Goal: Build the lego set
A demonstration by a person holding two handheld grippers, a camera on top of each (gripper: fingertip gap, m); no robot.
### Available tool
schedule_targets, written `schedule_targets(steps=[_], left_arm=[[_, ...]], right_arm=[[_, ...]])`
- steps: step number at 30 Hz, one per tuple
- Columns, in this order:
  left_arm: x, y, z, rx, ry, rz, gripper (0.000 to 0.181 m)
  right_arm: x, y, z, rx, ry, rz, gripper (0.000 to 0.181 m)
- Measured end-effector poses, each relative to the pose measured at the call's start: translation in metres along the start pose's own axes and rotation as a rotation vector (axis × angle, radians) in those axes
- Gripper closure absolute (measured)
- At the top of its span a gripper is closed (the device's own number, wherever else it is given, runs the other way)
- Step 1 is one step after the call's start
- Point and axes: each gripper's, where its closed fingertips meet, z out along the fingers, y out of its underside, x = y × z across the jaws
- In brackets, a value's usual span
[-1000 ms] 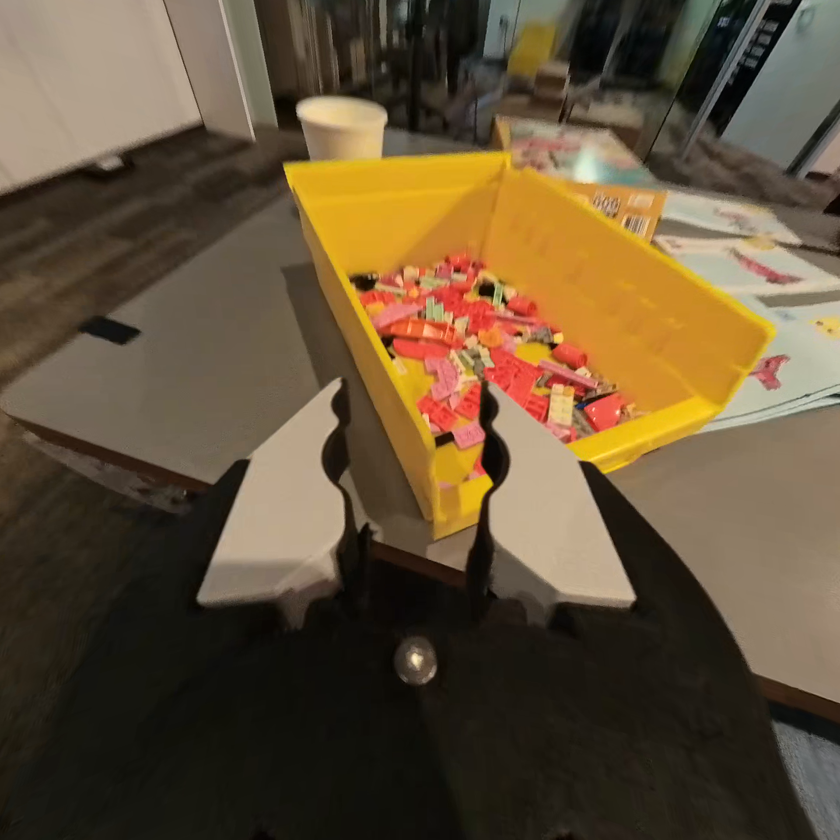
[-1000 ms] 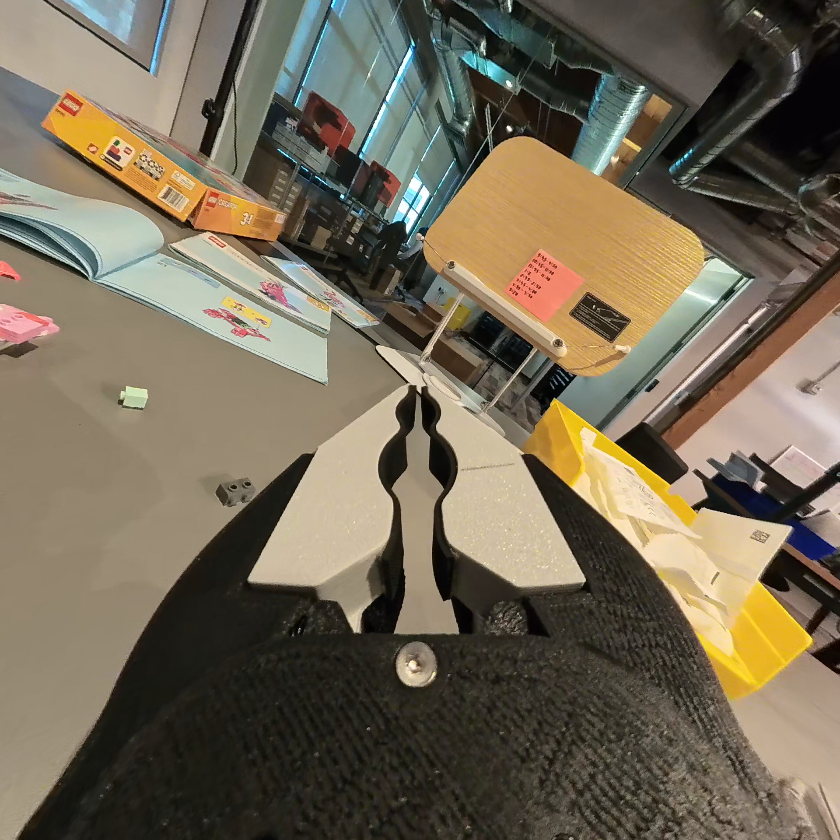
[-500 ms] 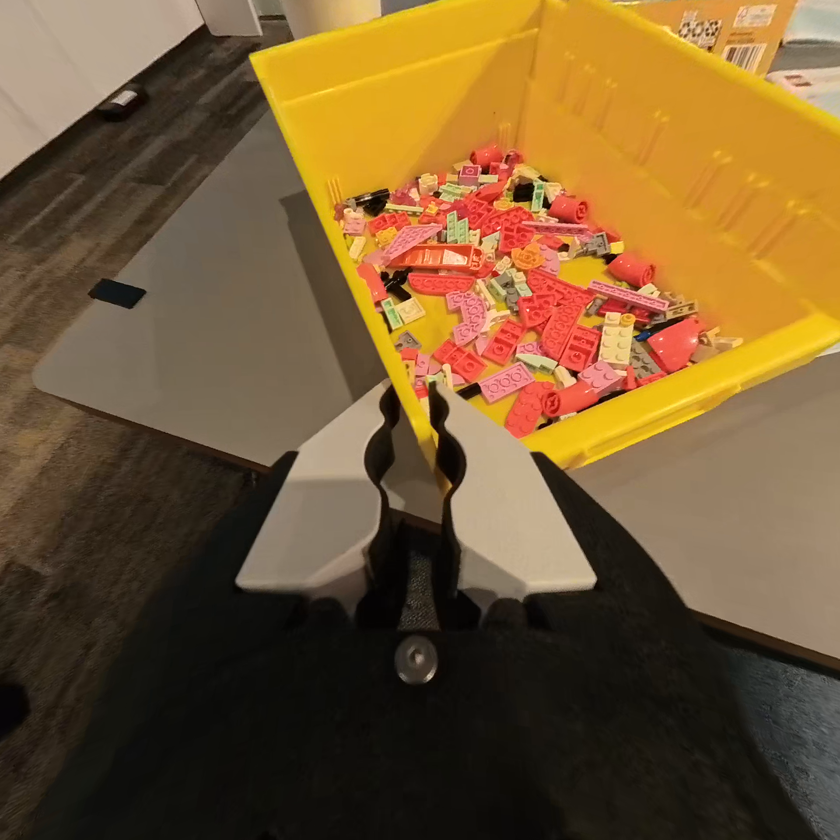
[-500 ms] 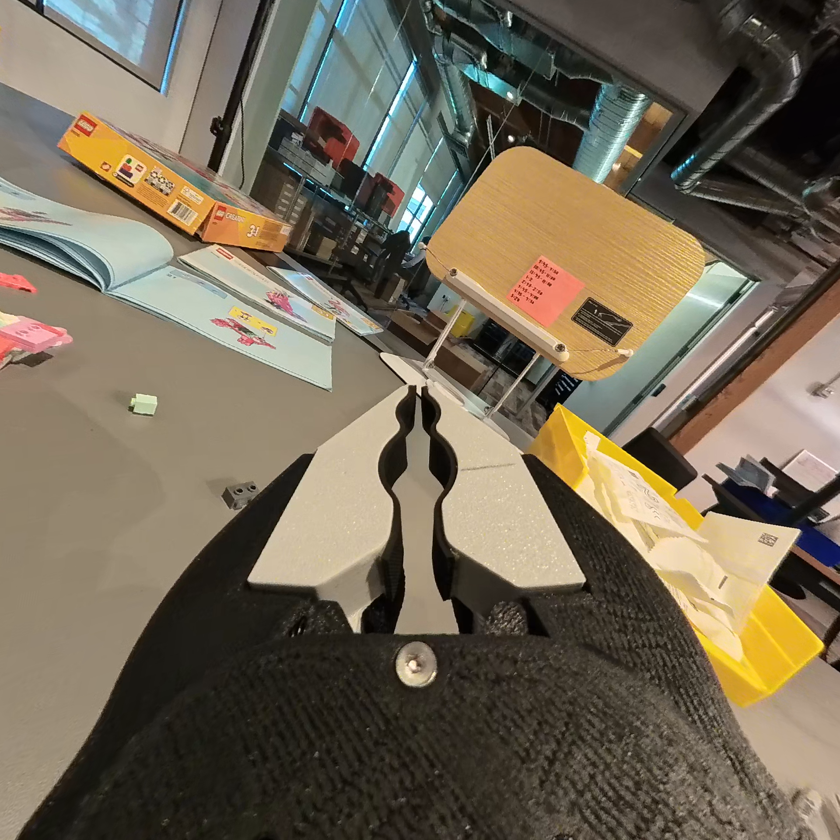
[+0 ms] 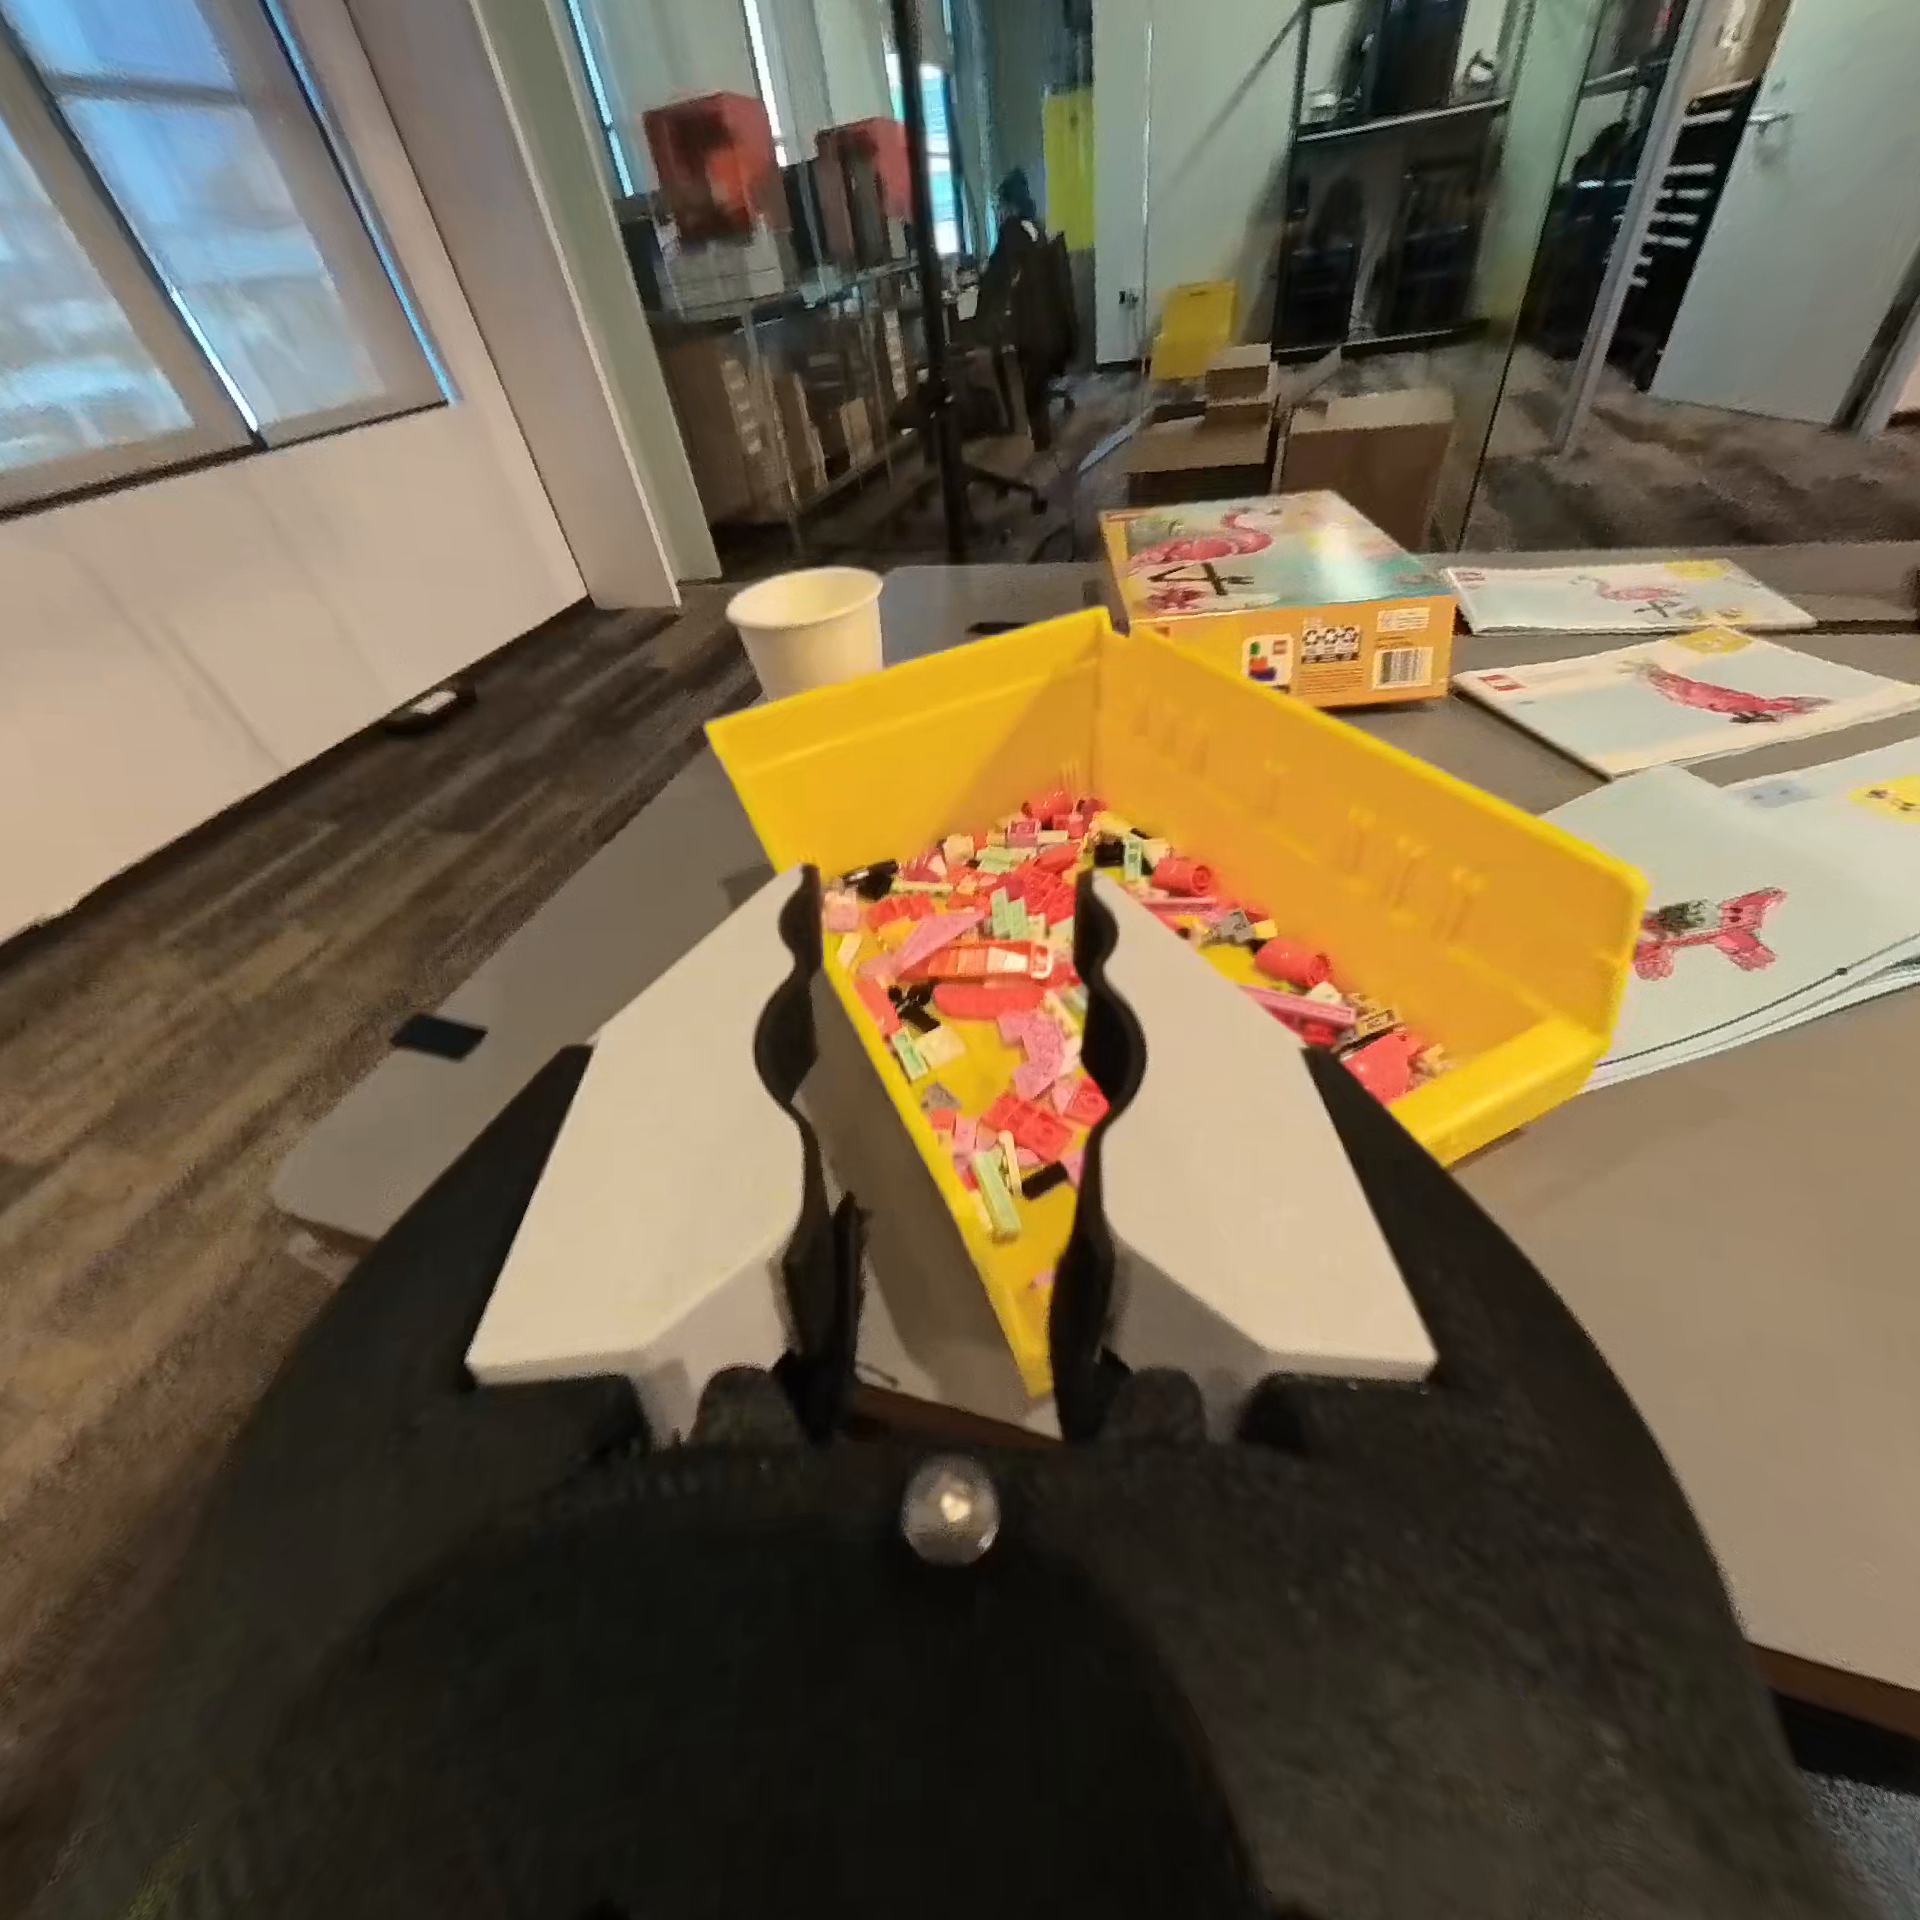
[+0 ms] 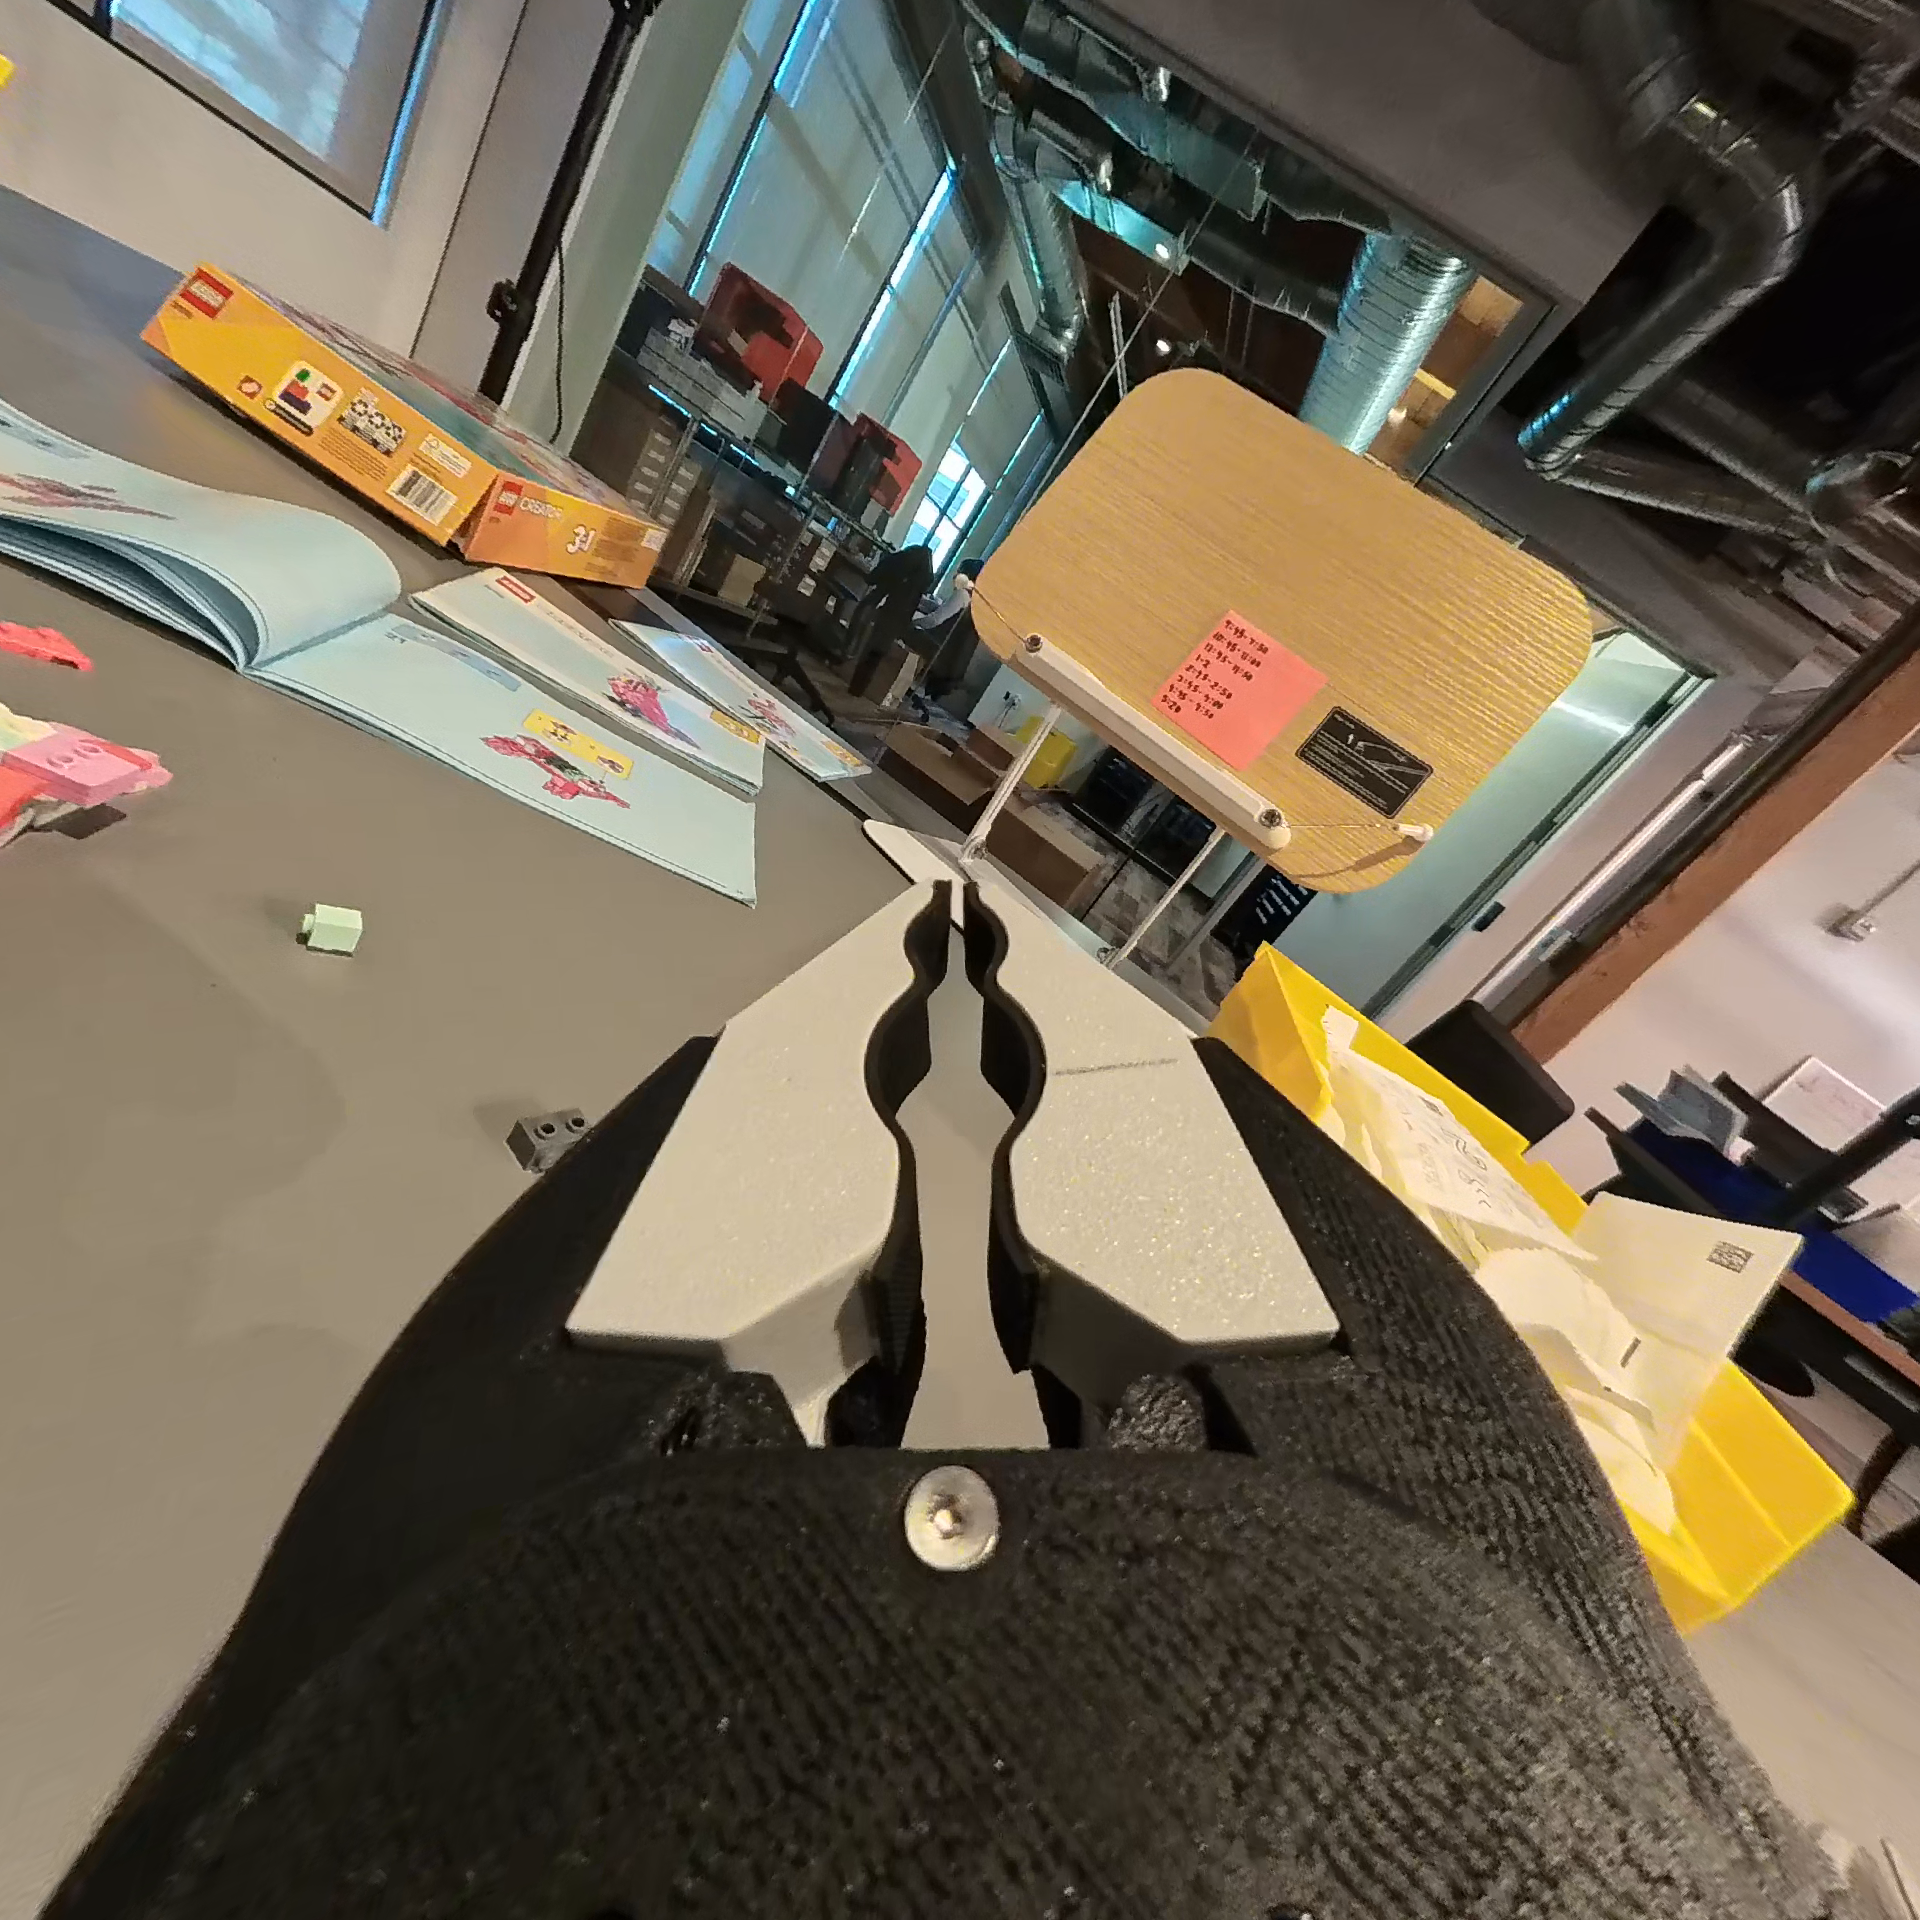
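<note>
A yellow bin holds several loose red, pink, mint and black Lego pieces. My left gripper is open and empty, above the bin's near corner, with the bin's left wall showing between the fingers. My right gripper is shut and empty, low over the grey table. On that table lie a small mint brick, a small grey brick and a partly built pink and red piece at the left edge.
A white paper cup stands behind the bin. The orange set box and light blue instruction booklets lie at the back right. A wooden board on a stand and a second yellow bin of paper bags are ahead of the right gripper. Spacing between my two grippers at the tips: around 60 cm. The small mint brick lies around 15 cm away from my right fingertips.
My left gripper was nearly shut over the bin's corner half a second ago; it has opened and tilted up. The right gripper has stayed shut and barely moved.
</note>
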Motion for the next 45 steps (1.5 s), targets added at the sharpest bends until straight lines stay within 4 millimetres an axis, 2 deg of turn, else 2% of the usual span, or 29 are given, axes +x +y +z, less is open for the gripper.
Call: schedule_targets(steps=[5,9,11,14,15,17,19,22,25,27,31,33,37,40,45], left_arm=[[0.024,-0.027,0.019,-0.039,0.118,0.065,0.136],[0.050,-0.028,0.047,-0.157,0.296,0.065,0.140],[0.061,-0.017,0.060,-0.280,0.370,0.074,0.139],[0.063,0.007,0.077,-0.468,0.410,0.141,0.143],[0.064,0.018,0.079,-0.544,0.431,0.160,0.149],[0.062,0.035,0.085,-0.640,0.435,0.173,0.149],[0.061,0.046,0.090,-0.680,0.438,0.185,0.150],[0.052,0.057,0.100,-0.729,0.412,0.207,0.154],[0.039,0.067,0.108,-0.819,0.383,0.199,0.155],[0.036,0.077,0.109,-0.914,0.391,0.167,0.156],[0.053,0.095,0.106,-1.053,0.546,0.130,0.168],[0.058,0.100,0.108,-1.077,0.573,0.116,0.168],[0.038,0.117,0.121,-1.161,0.405,0.172,0.147],[0.035,0.132,0.114,-1.296,0.362,0.116,0.129],[0.028,0.149,0.108,-1.396,0.323,0.107,0.137]], right_arm=[[0.003,0.003,0.001,-0.015,0.012,0.001,0.181],[0.008,0.007,0.000,-0.040,0.031,0.005,0.181],[0.009,0.006,0.000,-0.045,0.034,0.014,0.181],[0.006,-0.001,0.003,-0.034,0.016,0.039,0.181],[0.003,-0.005,0.006,-0.027,0.005,0.047,0.181],[-0.007,-0.016,0.013,-0.005,-0.025,0.067,0.181],[-0.025,-0.030,0.021,0.032,-0.074,0.095,0.181],[-0.064,-0.050,0.031,0.087,-0.187,0.137,0.181],[-0.105,-0.057,0.037,0.108,-0.294,0.129,0.181],[-0.121,-0.060,0.039,0.110,-0.341,0.079,0.181],[-0.133,-0.061,0.035,0.123,-0.390,0.047,0.181],[-0.136,-0.059,0.032,0.121,-0.411,0.060,0.181],[-0.134,-0.055,0.032,0.111,-0.410,0.073,0.181],[-0.128,-0.053,0.033,0.104,-0.396,0.101,0.181],[-0.121,-0.052,0.035,0.106,-0.389,0.159,0.181]])
